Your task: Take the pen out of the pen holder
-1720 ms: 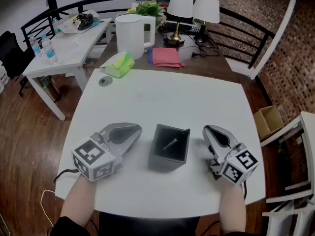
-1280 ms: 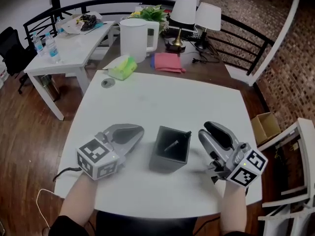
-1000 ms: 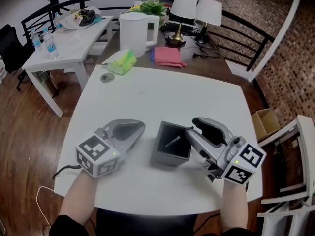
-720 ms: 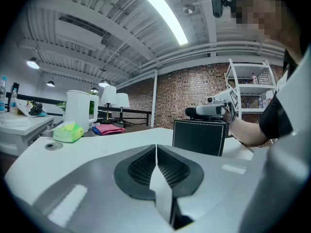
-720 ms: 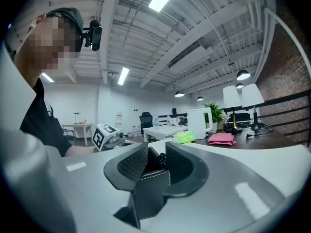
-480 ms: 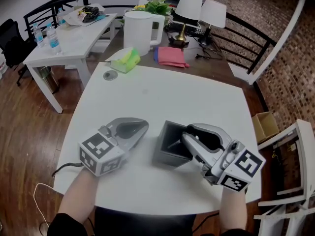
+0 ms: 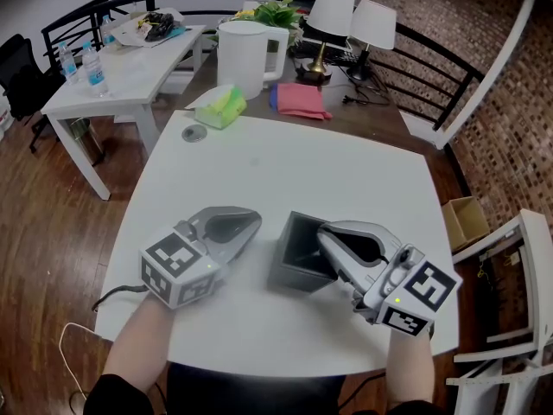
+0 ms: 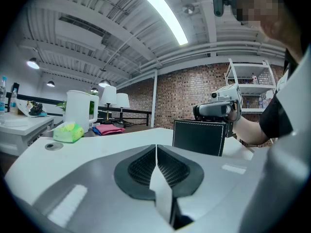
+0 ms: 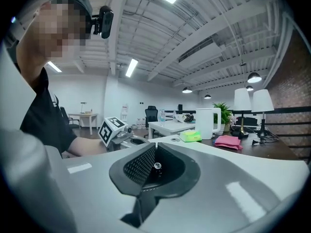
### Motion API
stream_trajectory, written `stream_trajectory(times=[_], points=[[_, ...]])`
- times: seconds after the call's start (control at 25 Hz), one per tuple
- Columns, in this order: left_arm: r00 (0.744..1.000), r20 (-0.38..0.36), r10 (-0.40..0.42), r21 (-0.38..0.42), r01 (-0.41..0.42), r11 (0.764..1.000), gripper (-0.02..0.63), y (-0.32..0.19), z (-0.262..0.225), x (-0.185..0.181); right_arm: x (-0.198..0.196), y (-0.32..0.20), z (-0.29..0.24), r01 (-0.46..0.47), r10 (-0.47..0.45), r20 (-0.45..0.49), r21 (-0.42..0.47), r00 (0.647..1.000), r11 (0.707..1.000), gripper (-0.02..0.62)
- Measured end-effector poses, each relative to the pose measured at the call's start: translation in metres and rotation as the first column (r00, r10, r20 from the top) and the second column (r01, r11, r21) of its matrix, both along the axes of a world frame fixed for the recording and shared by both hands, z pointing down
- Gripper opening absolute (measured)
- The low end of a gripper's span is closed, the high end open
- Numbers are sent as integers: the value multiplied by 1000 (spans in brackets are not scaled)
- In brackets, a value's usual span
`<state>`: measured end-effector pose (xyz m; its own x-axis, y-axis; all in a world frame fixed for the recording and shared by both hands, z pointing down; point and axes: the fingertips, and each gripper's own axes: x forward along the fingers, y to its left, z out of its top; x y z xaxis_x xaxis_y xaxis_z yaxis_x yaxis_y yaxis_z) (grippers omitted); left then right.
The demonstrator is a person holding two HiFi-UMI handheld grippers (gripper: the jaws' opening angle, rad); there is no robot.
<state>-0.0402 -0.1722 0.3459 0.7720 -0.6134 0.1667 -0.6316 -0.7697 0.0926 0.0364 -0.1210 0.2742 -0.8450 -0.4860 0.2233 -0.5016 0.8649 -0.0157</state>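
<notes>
The black square pen holder (image 7: 296,264) stands on the white table (image 7: 346,171); in the left gripper view the holder (image 8: 199,137) is straight ahead. My right gripper (image 7: 325,235) reaches over the holder's right rim and hides the pen in the head view. In the right gripper view the jaws are closing. Between the black pads of the right gripper (image 9: 154,147) sits the dark round end of the pen (image 9: 156,166). My left gripper (image 7: 253,221) rests on the table left of the holder. The left gripper (image 8: 156,148) is shut and has nothing in it.
At the table's far side stand a white jug (image 7: 244,54), a green packet (image 7: 216,111), a pink cloth (image 7: 301,100) and two lamps (image 7: 350,15). A small round disc (image 7: 194,133) lies at the far left corner. A second white table (image 7: 121,72) is beyond.
My right gripper has swung left from beside the holder to over its right rim, rolled, and its wide jaws have drawn together around the pen. The left gripper has stayed put.
</notes>
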Motion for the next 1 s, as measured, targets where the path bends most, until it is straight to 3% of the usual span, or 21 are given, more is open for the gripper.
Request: stream_trajectory(times=[0.2, 0.68, 0.84, 1.0], points=[[1000, 0, -2, -2, 2, 1000, 9, -1, -1, 0, 5, -1, -21, -12, 11, 86, 9, 996, 1000, 21], [1000, -1, -7, -3, 7, 1000, 9, -1, -1, -1, 53, 0, -102, -131, 101, 222, 125, 970, 983, 20], [1000, -4, -8, 3, 8, 1000, 8, -1, -2, -2, 74, 1, -118, -184, 144, 213, 178, 966, 967, 20], [1000, -6, -13, 6, 13, 1000, 8, -2, -3, -2, 99, 3, -122, -240, 198, 238, 164, 951, 957, 20]])
